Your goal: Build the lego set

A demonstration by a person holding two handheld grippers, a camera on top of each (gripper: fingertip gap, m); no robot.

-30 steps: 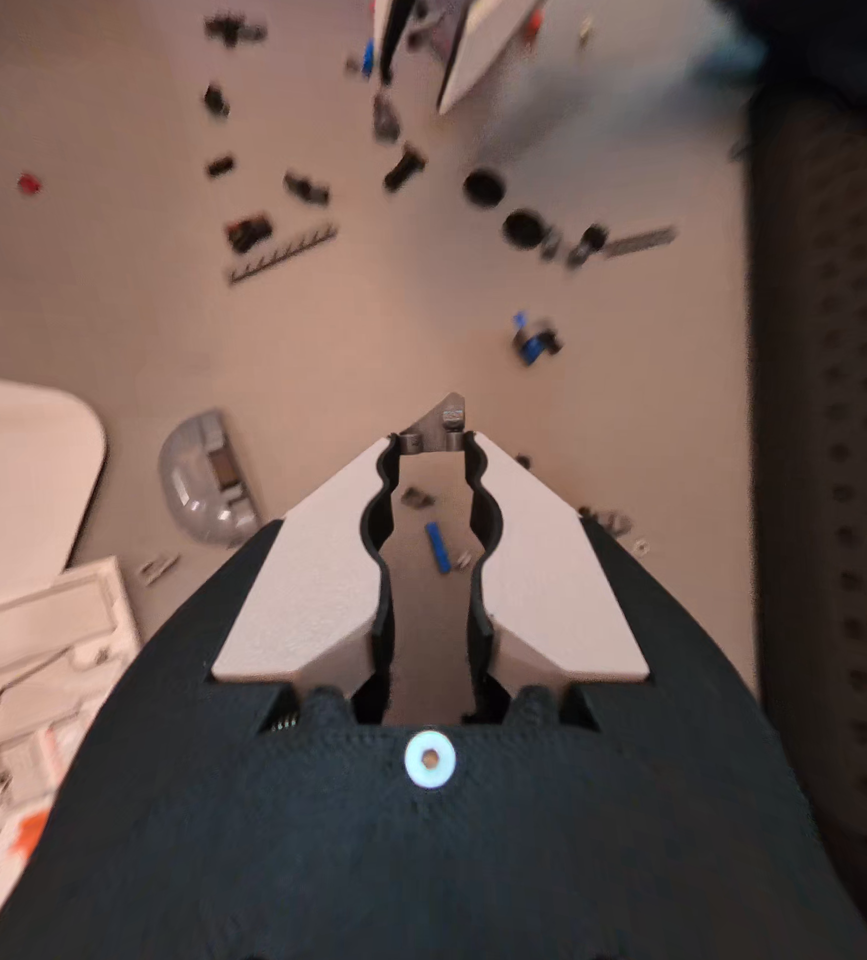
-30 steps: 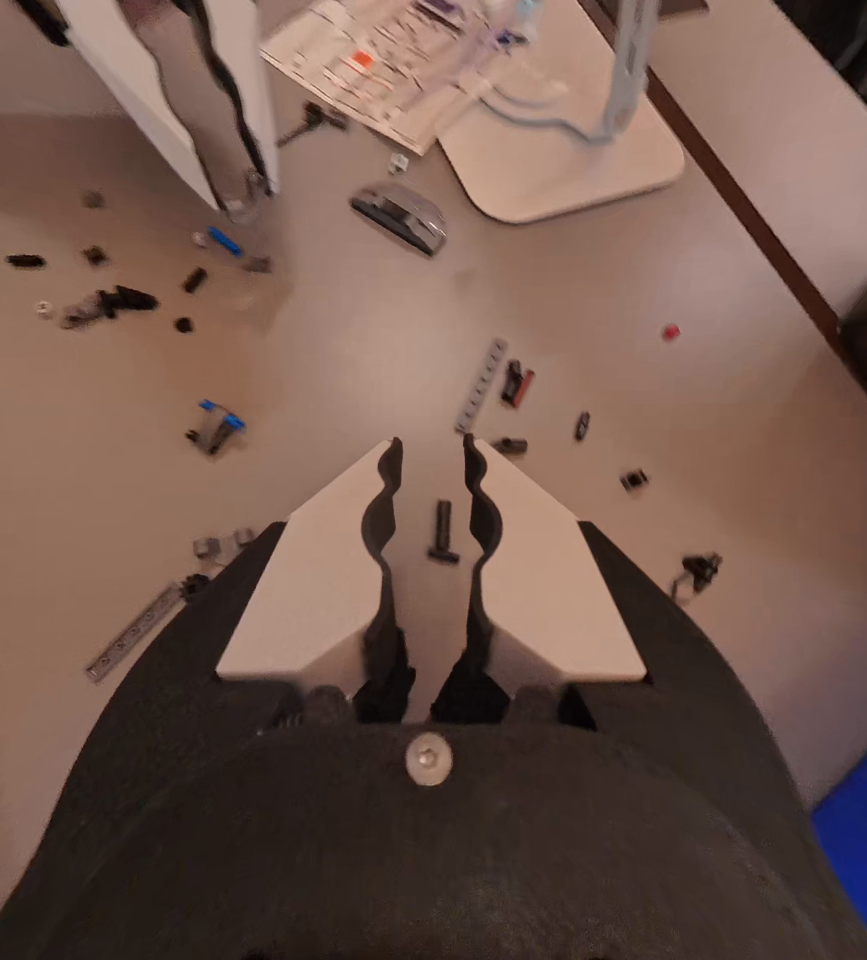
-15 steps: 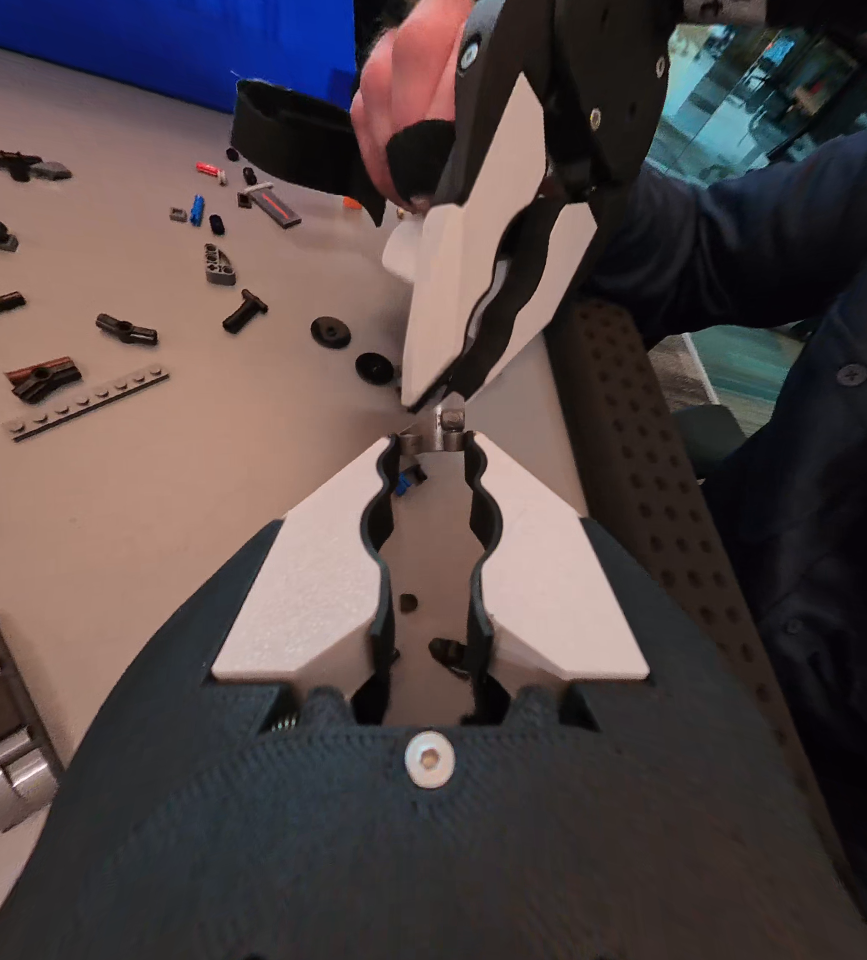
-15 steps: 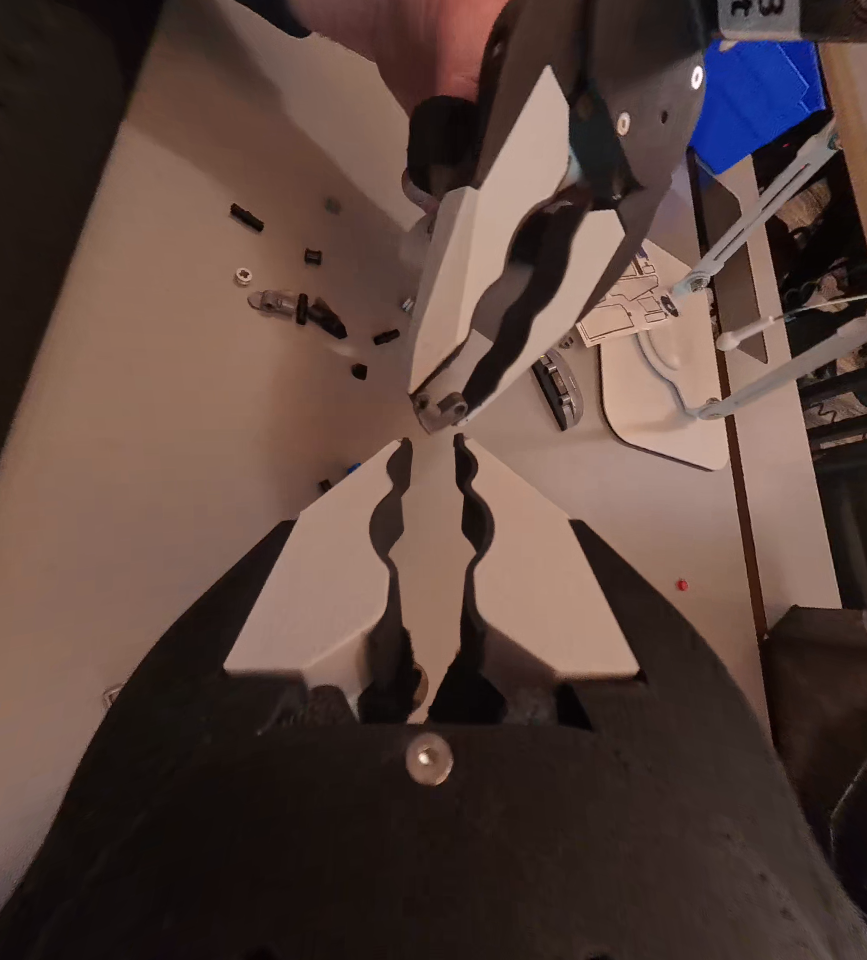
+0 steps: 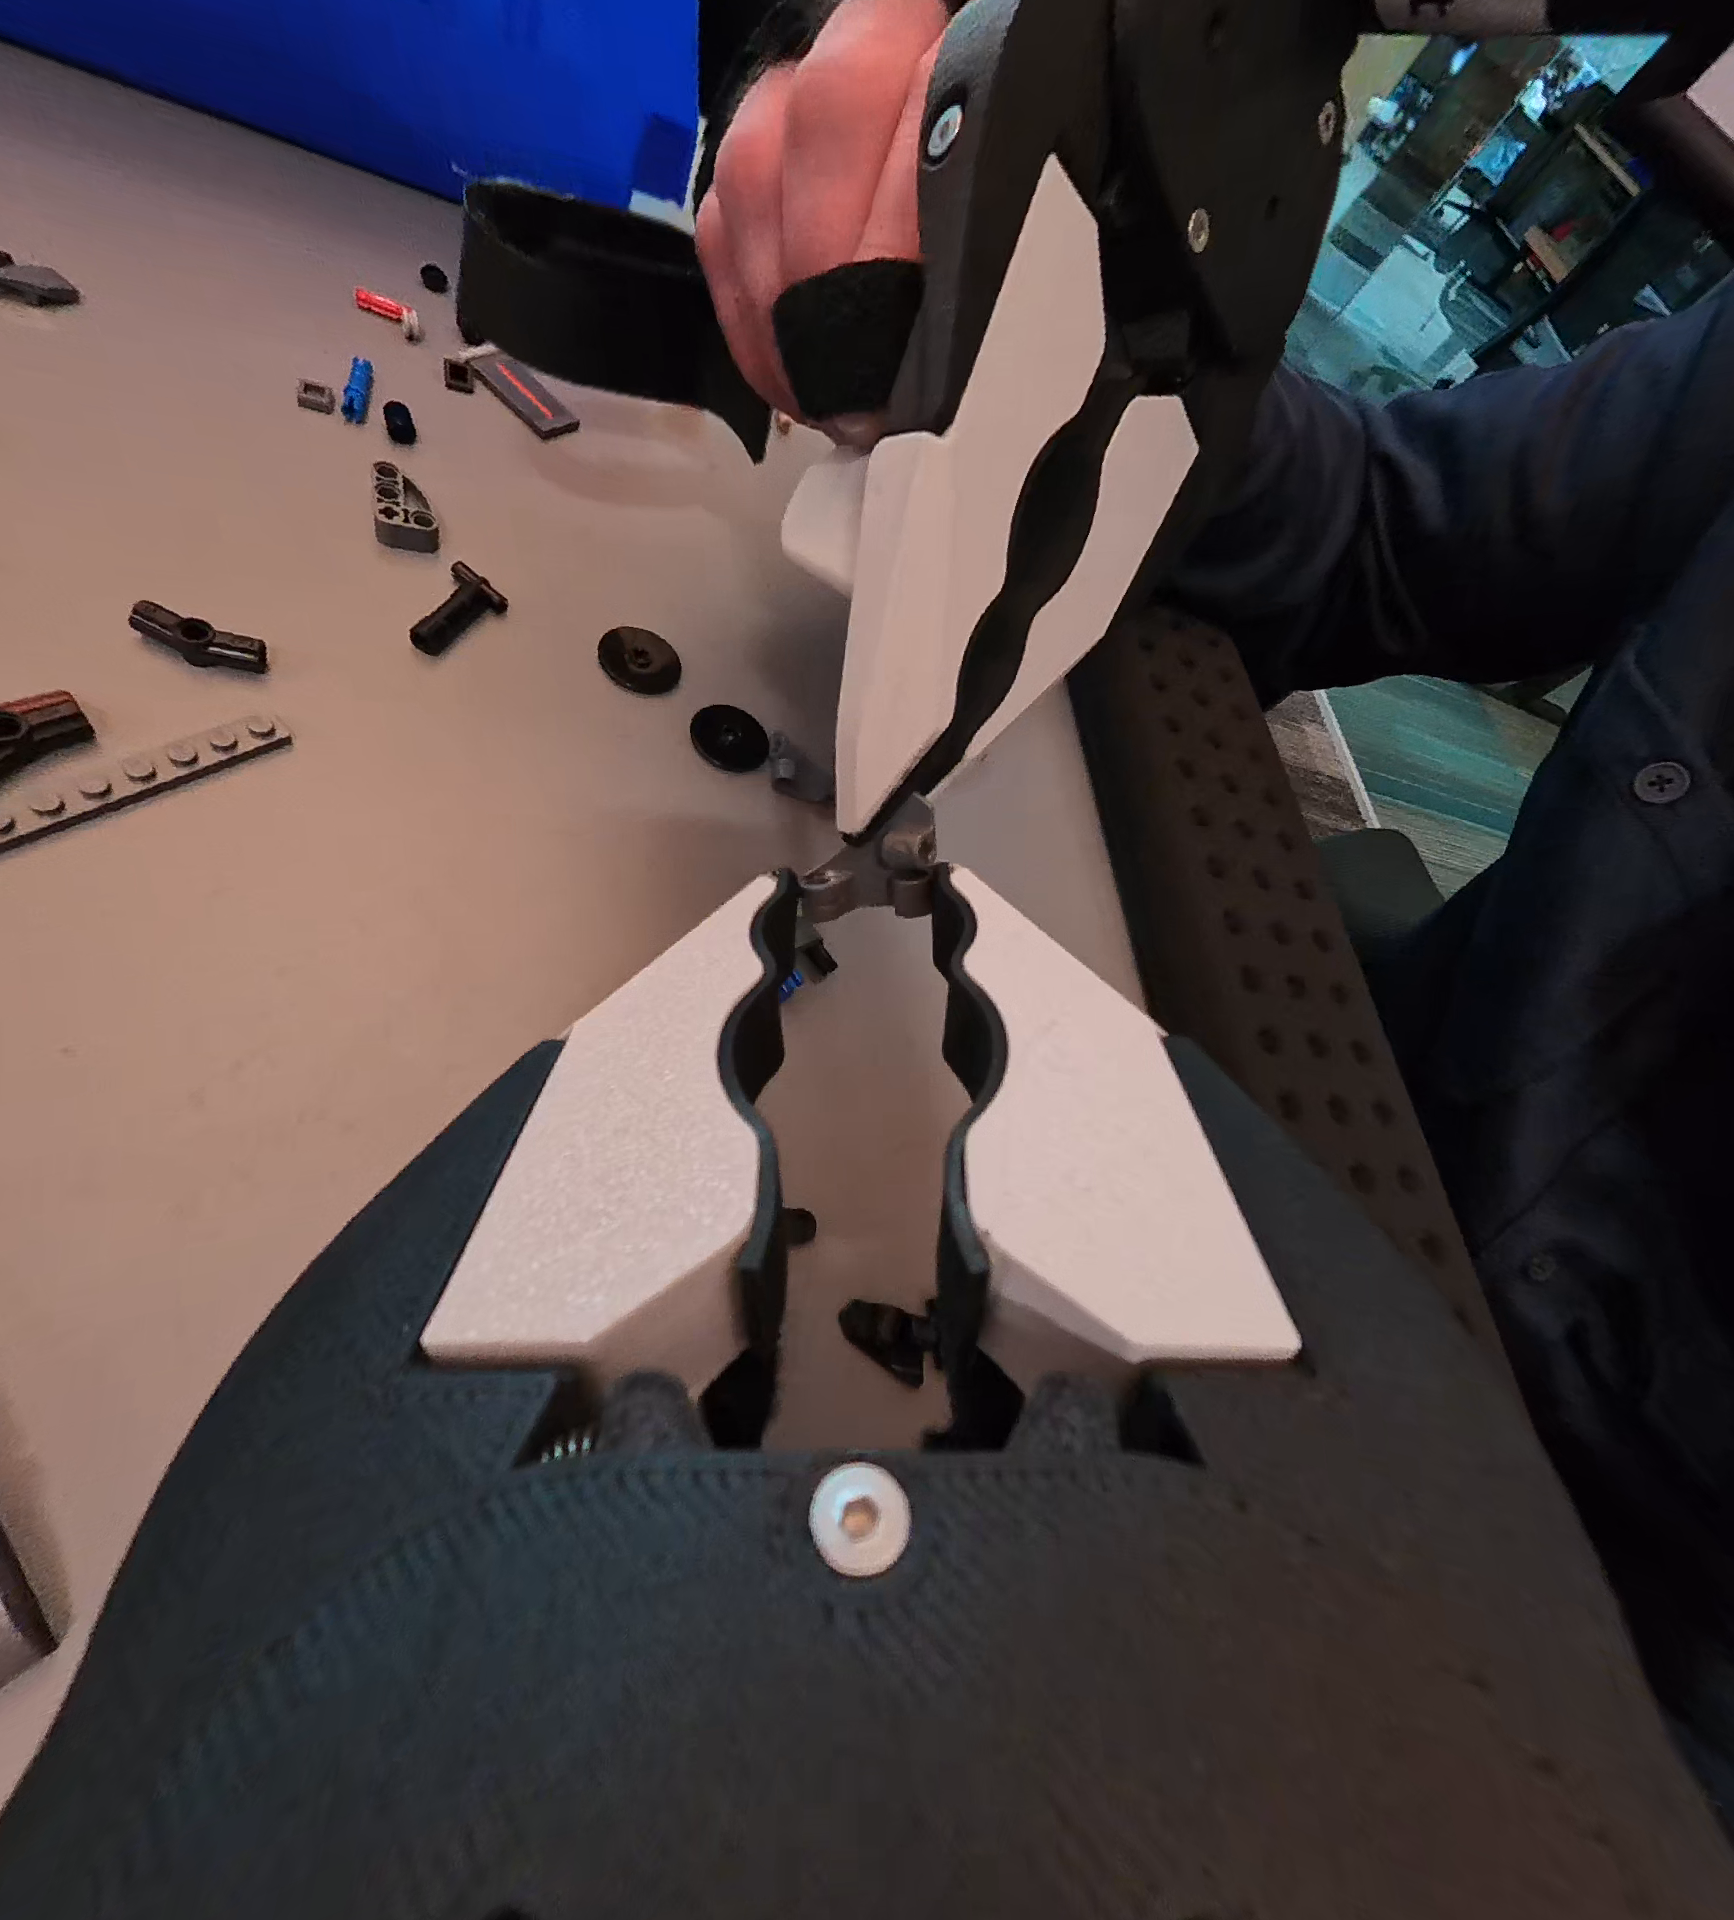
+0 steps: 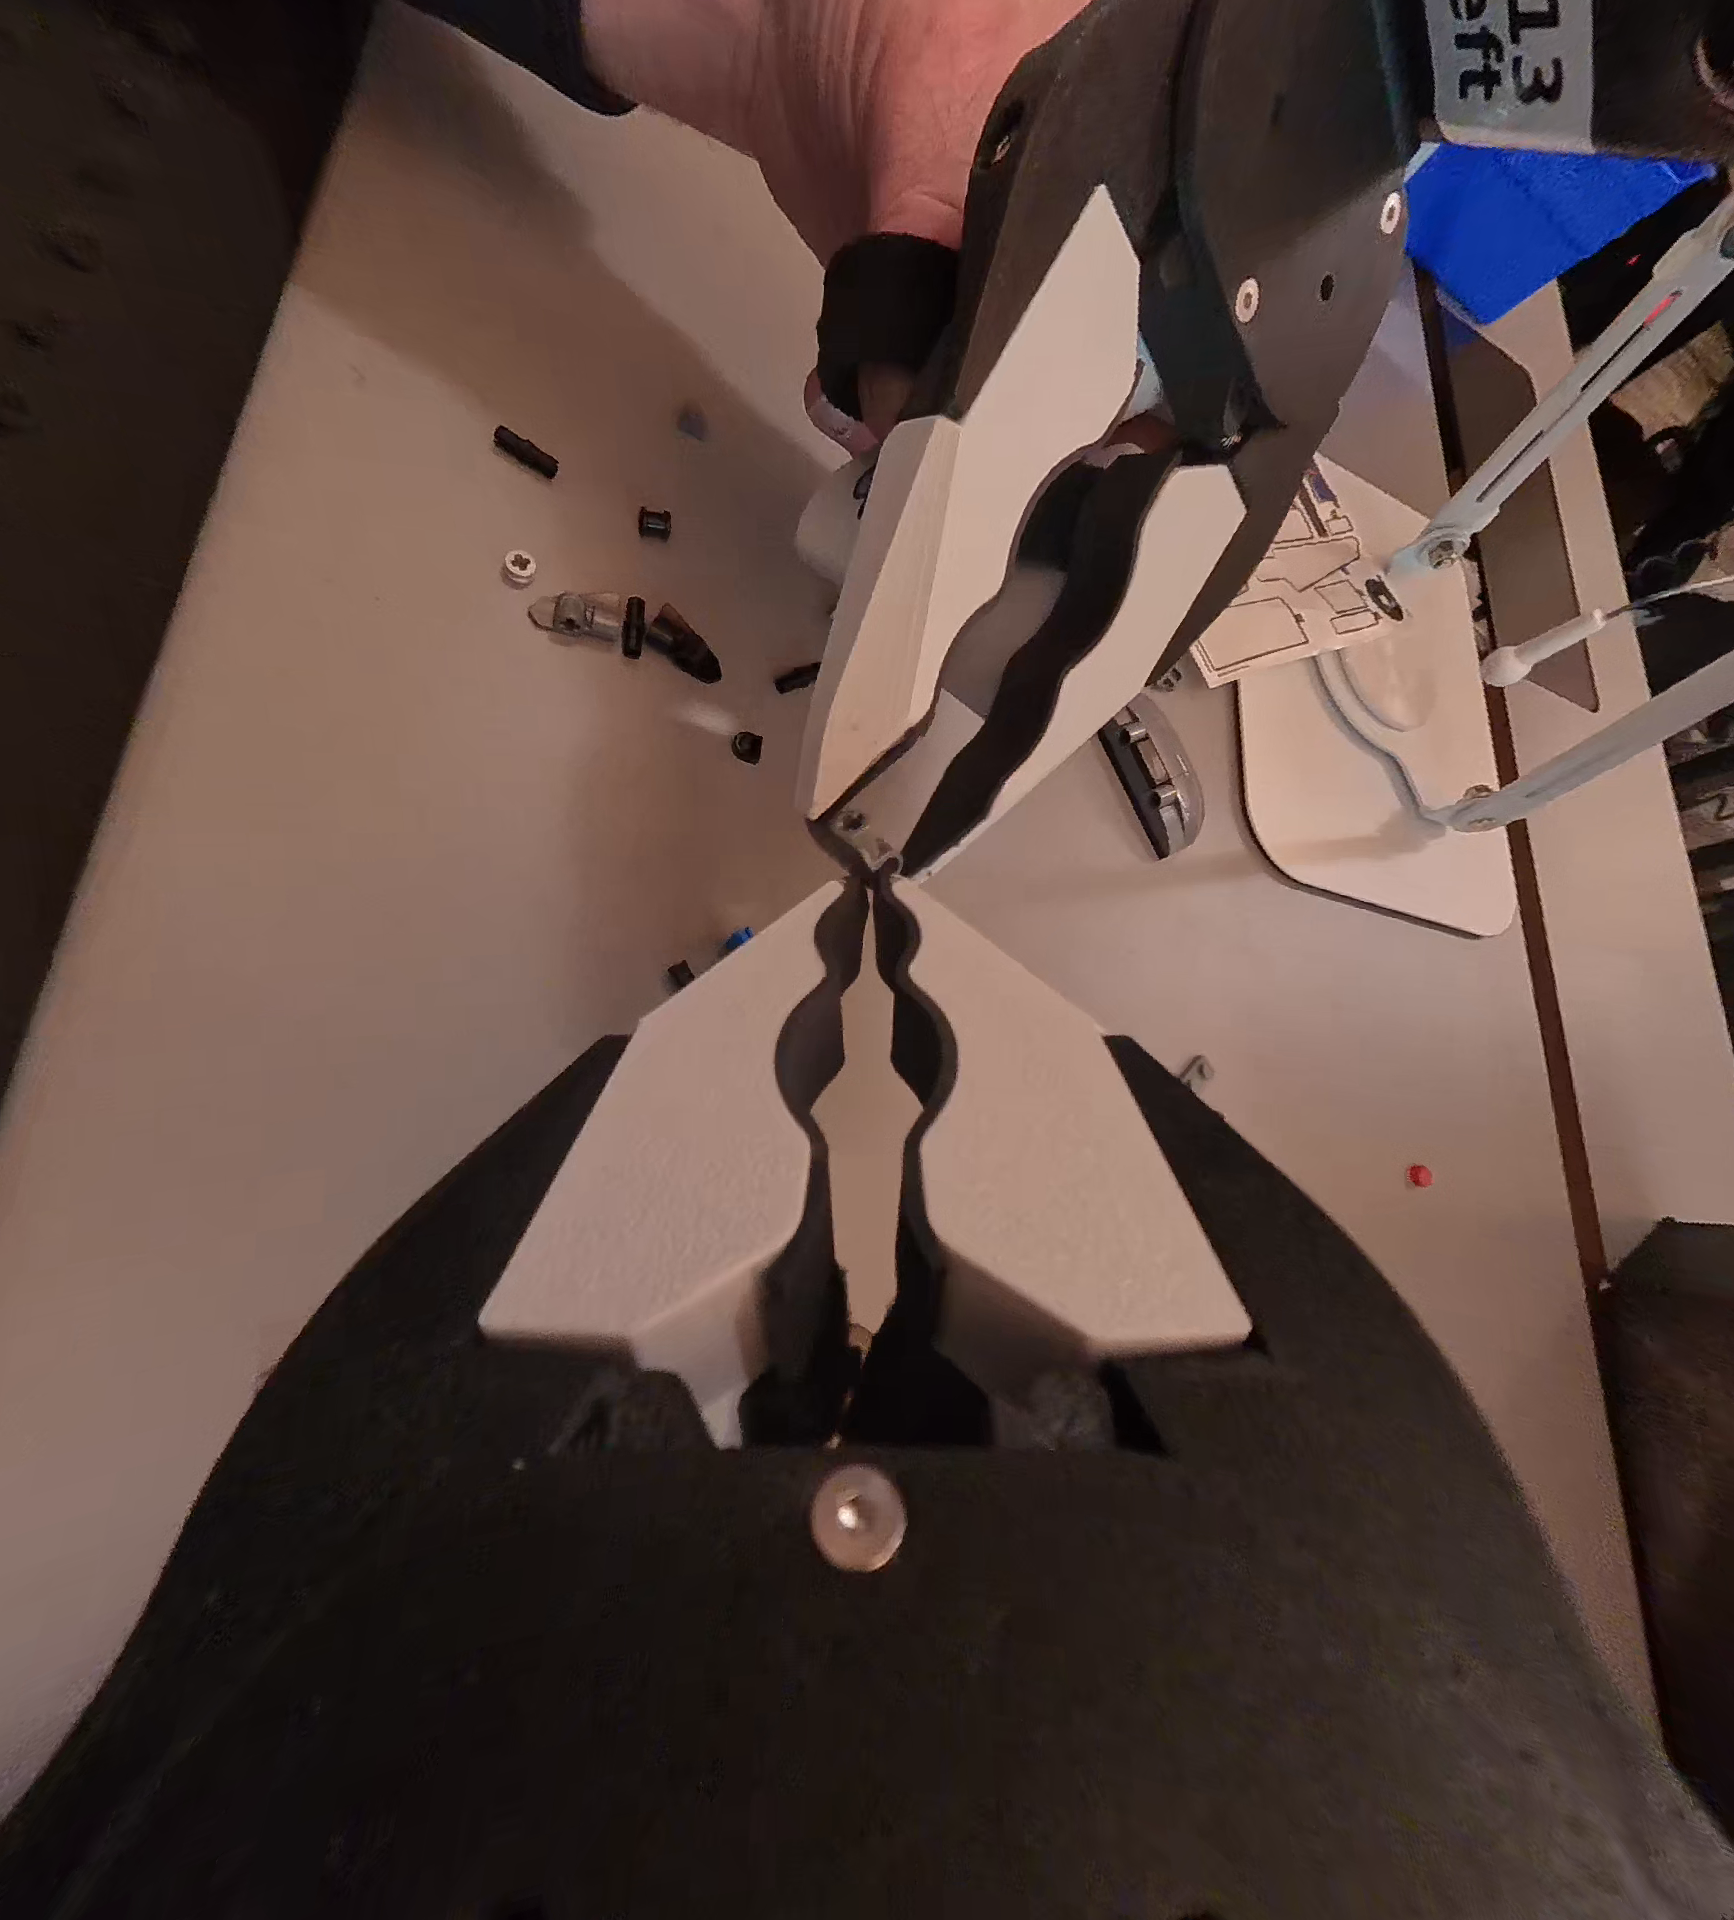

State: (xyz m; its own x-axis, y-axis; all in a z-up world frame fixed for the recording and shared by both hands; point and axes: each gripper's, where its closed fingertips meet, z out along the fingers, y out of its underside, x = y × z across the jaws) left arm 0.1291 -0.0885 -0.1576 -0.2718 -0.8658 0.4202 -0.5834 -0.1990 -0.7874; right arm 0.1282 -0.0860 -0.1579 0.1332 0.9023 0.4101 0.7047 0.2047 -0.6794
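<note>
1. Left gripper [image 5: 865, 891] pinches a small grey lego connector [image 5: 868, 883] across its fingertips, held in the air above the near edge of the table [image 5: 427, 935].
2. Its jaws stand partly spread, only as wide as the piece between them.
3. Meeting it tip to tip from above, the right gripper [image 6: 868, 891] has its jaws pressed almost together, closing on the upper end of the same connector [image 6: 865, 840]; whether a second tiny part sits there I cannot tell.
4. This looks like a hand-over or a mid-air joining.
5. To do it well, I judge the left should hold steady while the right seats squarely, since so small a part can twist or pop free.
6. Loose pieces, among them a long grey studded plate [image 5: 104, 784] and black round discs [image 5: 639, 657], lie well apart on the table.
</note>
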